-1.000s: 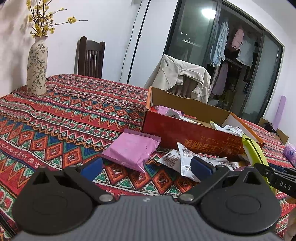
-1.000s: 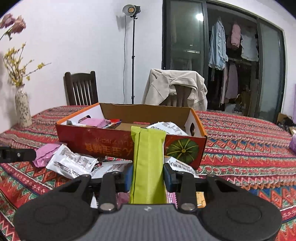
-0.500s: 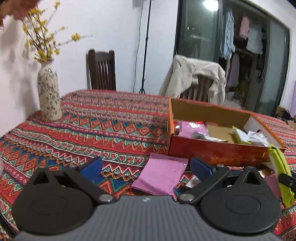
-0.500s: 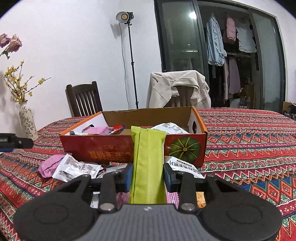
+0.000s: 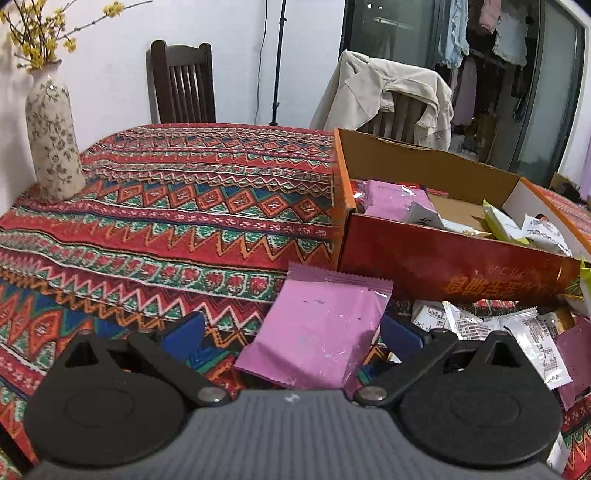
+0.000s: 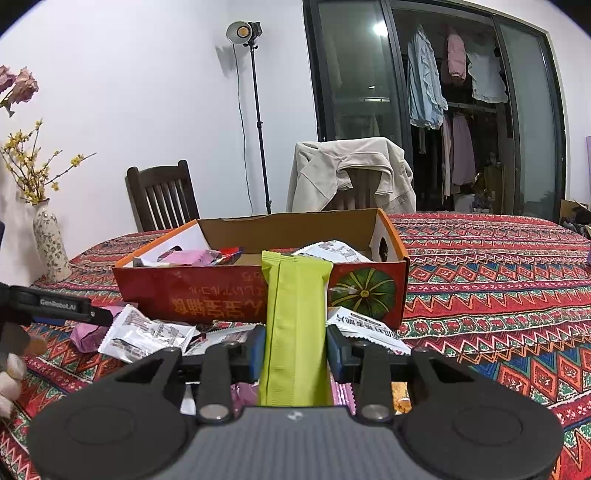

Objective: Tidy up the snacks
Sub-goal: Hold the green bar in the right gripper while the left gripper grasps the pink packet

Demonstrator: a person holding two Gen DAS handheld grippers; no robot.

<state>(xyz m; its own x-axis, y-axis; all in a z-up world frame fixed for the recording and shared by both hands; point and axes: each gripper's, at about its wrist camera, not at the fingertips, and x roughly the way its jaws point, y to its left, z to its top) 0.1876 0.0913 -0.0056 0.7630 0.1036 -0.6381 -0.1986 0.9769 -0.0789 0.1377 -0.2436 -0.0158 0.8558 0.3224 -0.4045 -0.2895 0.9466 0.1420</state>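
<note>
While the right gripper [image 6: 295, 349] clamps the green packet [image 6: 295, 325] upright before the box [image 6: 258, 291], the left gripper [image 5: 291, 332] gapes around the pink packet [image 5: 314, 328] — light, crinkly, slippery; pinch mid-body.

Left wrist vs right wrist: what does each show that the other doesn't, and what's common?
Left wrist only: the left gripper open, with a pink snack packet lying on the tablecloth between its blue pads.

Right wrist only: the right gripper shut on an upright green snack bar, the pumpkin picture on the box front, and a studio light on its stand.

Both: the red cardboard box holding snacks, white packets loose before it, the floral vase, and the jacket-draped chair.
</note>
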